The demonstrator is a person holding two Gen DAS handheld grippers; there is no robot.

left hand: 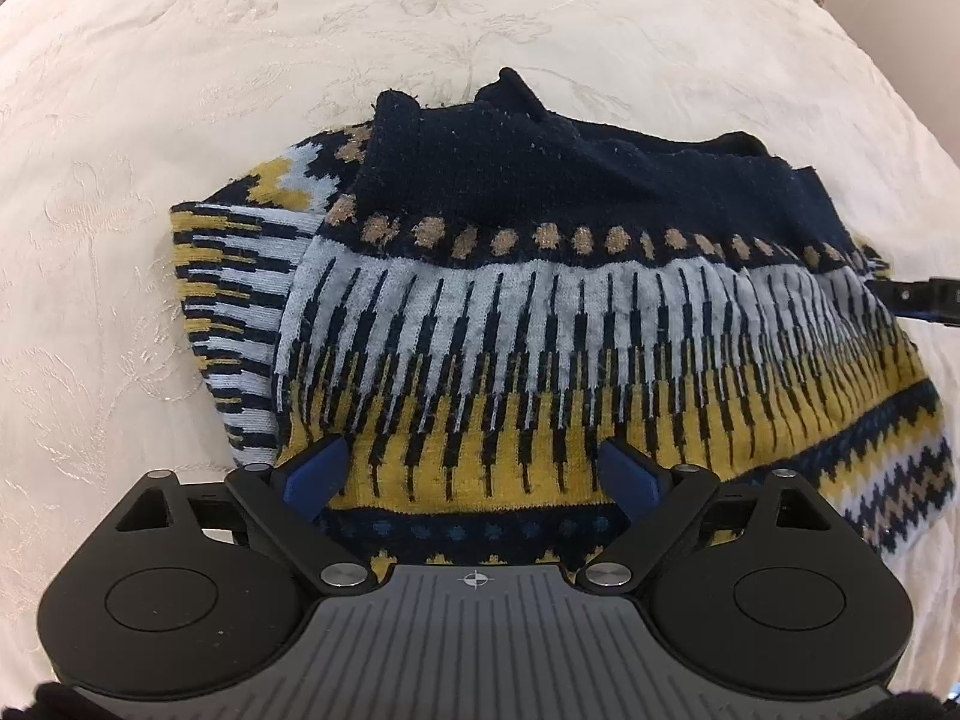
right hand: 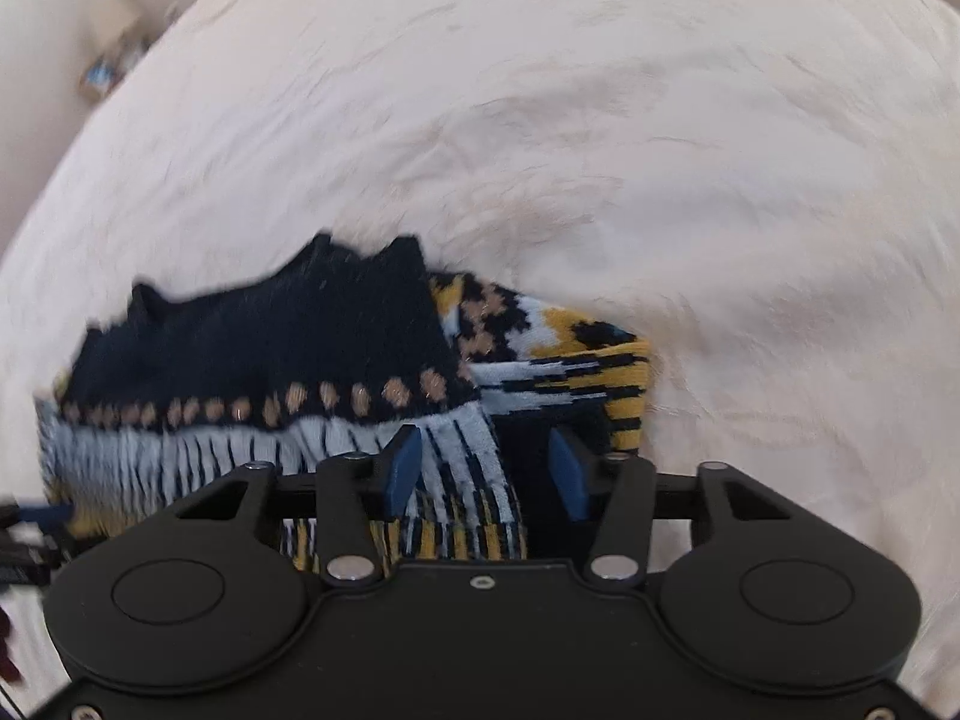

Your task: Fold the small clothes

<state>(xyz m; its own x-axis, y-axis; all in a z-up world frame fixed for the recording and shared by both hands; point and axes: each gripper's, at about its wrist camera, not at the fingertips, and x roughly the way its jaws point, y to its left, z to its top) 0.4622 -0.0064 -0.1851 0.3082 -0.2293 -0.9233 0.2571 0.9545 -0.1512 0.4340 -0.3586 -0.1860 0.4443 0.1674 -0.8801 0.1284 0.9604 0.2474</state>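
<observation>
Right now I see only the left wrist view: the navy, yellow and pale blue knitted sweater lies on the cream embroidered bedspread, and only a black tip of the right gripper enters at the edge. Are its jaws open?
Observer: Yes. The right gripper is open, with a striped fold of the knitted sweater between its blue pads; a dark gap shows beside one pad.
Operator: What lies at that end?
Observer: What looks like a sleeve, yellow with black stripes, lies folded beside the navy part.

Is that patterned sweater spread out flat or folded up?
Folded: the sweater has its navy part lying doubled over the patterned layers, and a sleeve tucked underneath.
</observation>
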